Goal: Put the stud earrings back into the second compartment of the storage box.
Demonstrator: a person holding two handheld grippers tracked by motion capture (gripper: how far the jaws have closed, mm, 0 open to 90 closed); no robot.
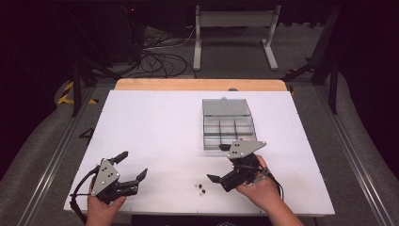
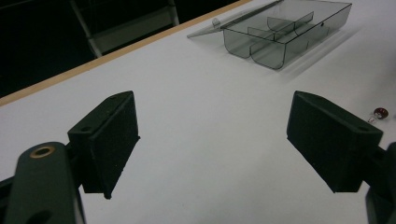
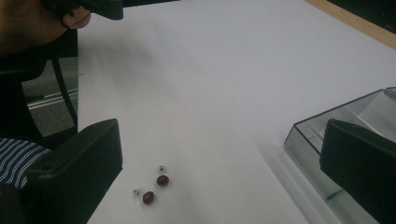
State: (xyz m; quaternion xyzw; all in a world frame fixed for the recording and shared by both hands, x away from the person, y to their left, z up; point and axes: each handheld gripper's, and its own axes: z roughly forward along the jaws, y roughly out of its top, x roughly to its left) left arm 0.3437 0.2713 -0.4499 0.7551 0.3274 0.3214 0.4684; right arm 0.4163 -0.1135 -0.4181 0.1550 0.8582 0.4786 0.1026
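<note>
The left tool hovers over the near left of the white tabletop with its jaws spread wide and nothing between them. To its right, between the two tools and near the front edge, lie two small dark red earrings, each a round glossy bead on a thin metal post; they sit just beside each other, apart from everything else. They look very light, hard and slick, so they would likely roll or skate away under a careless pinch; the best hold seems to be across the bead itself, pads squeezing gently, rather than on the fine post, which could bend. The right tool is also fully open and empty, angled toward them. Farther back stands a clear smoky plastic box with stiff dividers and its lid laid open.
</note>
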